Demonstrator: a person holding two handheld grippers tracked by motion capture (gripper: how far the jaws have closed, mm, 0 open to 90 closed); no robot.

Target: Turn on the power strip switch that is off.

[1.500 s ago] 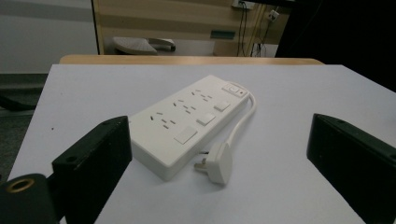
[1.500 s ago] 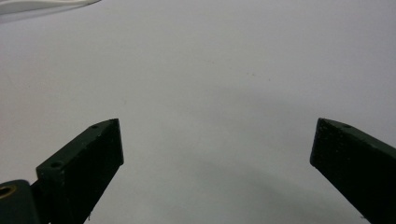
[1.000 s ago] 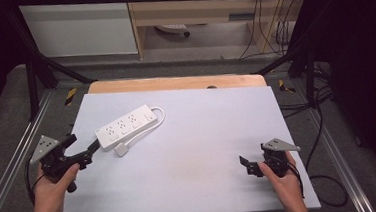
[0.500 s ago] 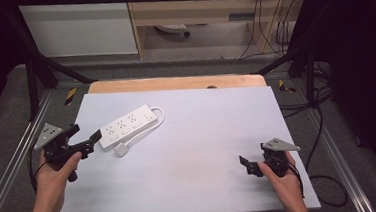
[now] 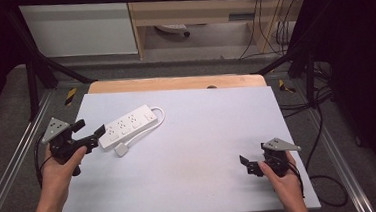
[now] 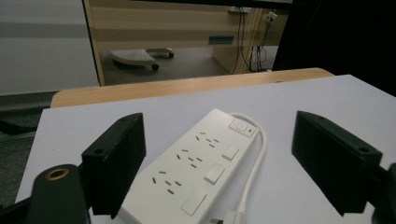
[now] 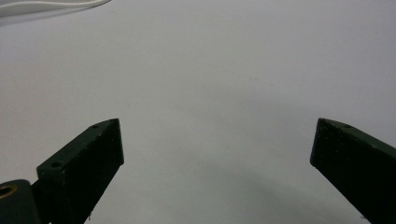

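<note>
A white power strip [image 5: 127,126] lies on the left of the grey table top [image 5: 198,135], its white cable looped back to a plug [image 5: 122,149] beside it. My left gripper [image 5: 90,128] hovers just left of the strip's near end, open. Its jaws have just been closing a little, and no pad touches the strip. In the left gripper view the strip [image 6: 196,168] runs away between the two black jaws of my left gripper [image 6: 217,123]. My right gripper [image 5: 247,164] rests near the front right, open with nothing in it, and in its own view the right gripper [image 7: 215,126] faces bare table.
A wooden strip [image 5: 174,83] edges the table's far side. Metal frame rails [image 5: 18,148] run along both sides, with cables on the floor at the right. A bit of the white cable [image 7: 46,7] crosses the top left corner of the right gripper view.
My left hand has moved forward and slightly right, bringing its gripper up to the near end of the power strip. The right hand has stayed put.
</note>
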